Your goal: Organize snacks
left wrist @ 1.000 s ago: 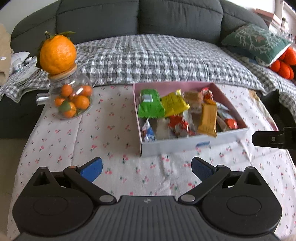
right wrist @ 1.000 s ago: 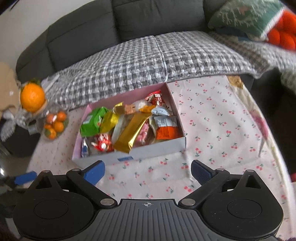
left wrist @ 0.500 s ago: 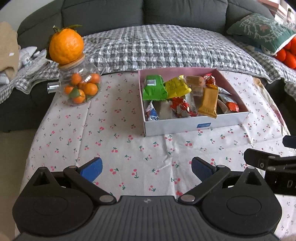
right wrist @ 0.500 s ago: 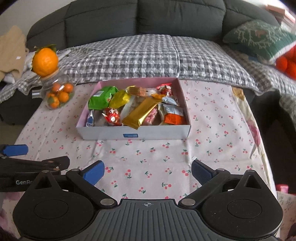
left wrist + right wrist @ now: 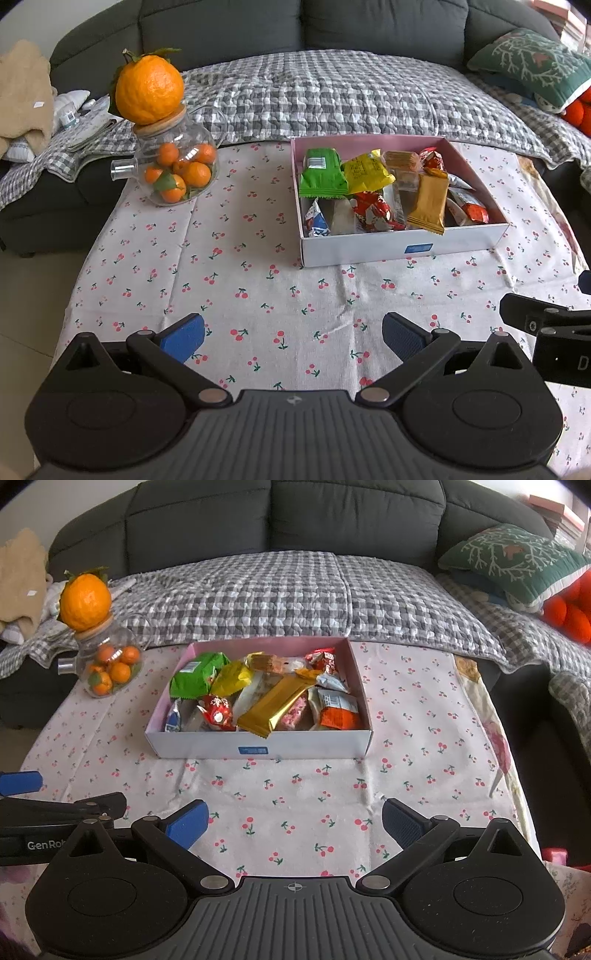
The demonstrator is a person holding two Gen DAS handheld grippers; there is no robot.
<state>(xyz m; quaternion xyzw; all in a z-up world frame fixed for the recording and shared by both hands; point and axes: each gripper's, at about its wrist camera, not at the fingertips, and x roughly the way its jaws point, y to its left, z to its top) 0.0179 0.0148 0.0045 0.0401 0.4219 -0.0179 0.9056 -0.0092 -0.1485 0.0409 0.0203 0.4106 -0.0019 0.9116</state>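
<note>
1. The snack box (image 5: 258, 744) sits on the surface with the cherry cloth (image 5: 295, 812), in front of the sofa
2. The box is full of snacks in a messy pile: a green pack (image 5: 322, 172), a yellow pack (image 5: 365, 173) and a gold bar (image 5: 275, 709) that lies tilted on top
3. The left tool (image 5: 292, 334) is spread wide and holds nothing
4. The right tool (image 5: 294, 818) is spread wide too, also with nothing in it
5. Both tools hang near the front edge, well apart from the box
6. It looks like no snack is being sorted right now
7. The next move likely means reaching to the box and pinching one snack, maybe the gold bar, since it lies on top
</note>
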